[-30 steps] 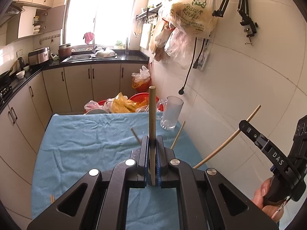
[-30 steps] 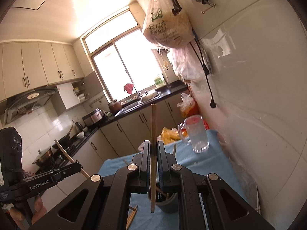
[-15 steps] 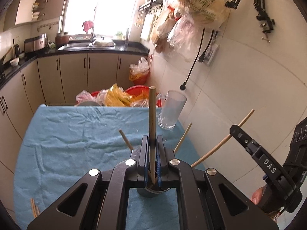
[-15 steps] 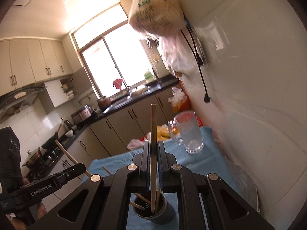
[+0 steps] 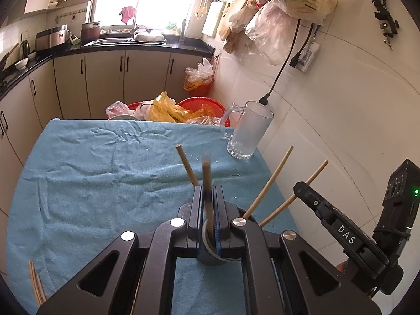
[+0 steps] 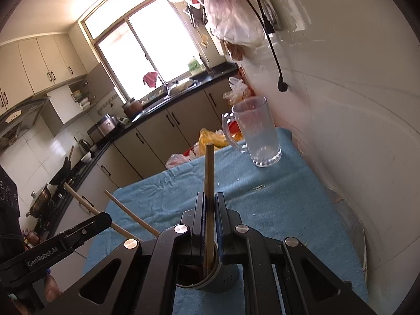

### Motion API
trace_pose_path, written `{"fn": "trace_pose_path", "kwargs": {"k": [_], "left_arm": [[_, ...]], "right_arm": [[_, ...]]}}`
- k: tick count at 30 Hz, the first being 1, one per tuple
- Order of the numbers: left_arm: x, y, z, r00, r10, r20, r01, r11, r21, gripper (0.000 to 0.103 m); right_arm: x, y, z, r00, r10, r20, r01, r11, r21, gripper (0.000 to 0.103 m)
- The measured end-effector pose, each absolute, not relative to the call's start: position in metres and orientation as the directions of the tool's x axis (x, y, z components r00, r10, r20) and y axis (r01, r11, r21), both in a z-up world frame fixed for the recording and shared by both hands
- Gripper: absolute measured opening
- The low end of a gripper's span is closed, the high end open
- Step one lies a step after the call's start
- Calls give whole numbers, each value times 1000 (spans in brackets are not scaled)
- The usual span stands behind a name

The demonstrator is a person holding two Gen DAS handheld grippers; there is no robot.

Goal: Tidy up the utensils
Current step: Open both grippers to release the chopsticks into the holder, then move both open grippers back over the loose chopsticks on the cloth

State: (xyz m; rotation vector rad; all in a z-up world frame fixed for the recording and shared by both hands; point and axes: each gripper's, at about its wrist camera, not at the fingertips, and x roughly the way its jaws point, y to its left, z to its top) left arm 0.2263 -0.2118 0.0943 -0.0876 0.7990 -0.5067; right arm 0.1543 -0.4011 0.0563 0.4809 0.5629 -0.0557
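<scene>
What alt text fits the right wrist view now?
The right gripper is shut on an upright chopstick whose lower end dips into a grey cup on the blue cloth. A glass mug stands beyond, near the wall.

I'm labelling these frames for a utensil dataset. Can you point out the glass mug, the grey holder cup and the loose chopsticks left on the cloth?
Glass mug (image 5: 248, 134), left wrist view, on its frosted side wall.
Grey holder cup (image 6: 225, 279), right wrist view, on its outer wall.
Loose chopsticks (image 5: 35, 282), left wrist view, mid-length of the pair.
</scene>
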Motion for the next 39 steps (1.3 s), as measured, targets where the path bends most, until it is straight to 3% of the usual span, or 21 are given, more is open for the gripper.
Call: {"fn": "trace_pose_path", "kwargs": {"k": [2,4,6,10,16,21,26,30,39], "left_arm": [[226,-211,95,579,-471,-666,403,875,-269,11],[225,-208,97,584,-474,-659,402,874,-272,22],[222,-206,101,601,-474,-644,402,875,-269,29],[217,-202,107,611,-478,-631,402,874,-273,30],[204,-194,108,633,-466,-619,390,882,-265,38],[189,-179,104,661,-442,-607,363,896,-257,59],[176,-160,93,669,-419,-614,328,908,-262,61],[161,-145,84,680,-397,-616,309,917,-250,63],[127,-111,60,676,-365,-640,276,931,-239,65]], "right_arm": [[156,-402,56,845,78,-529,181,889,421,8],[155,-403,56,845,80,-529,180,888,423,17],[151,-405,60,854,69,-516,185,886,425,34],[141,-408,68,867,46,-496,193,887,420,34],[120,-407,72,875,14,-484,212,888,409,37],[101,-406,68,870,-19,-492,245,883,400,51],[87,-395,59,851,-55,-522,278,890,360,62],[75,-385,52,841,-95,-533,306,896,323,78],[56,-340,33,806,-158,-570,306,936,174,85]]}}
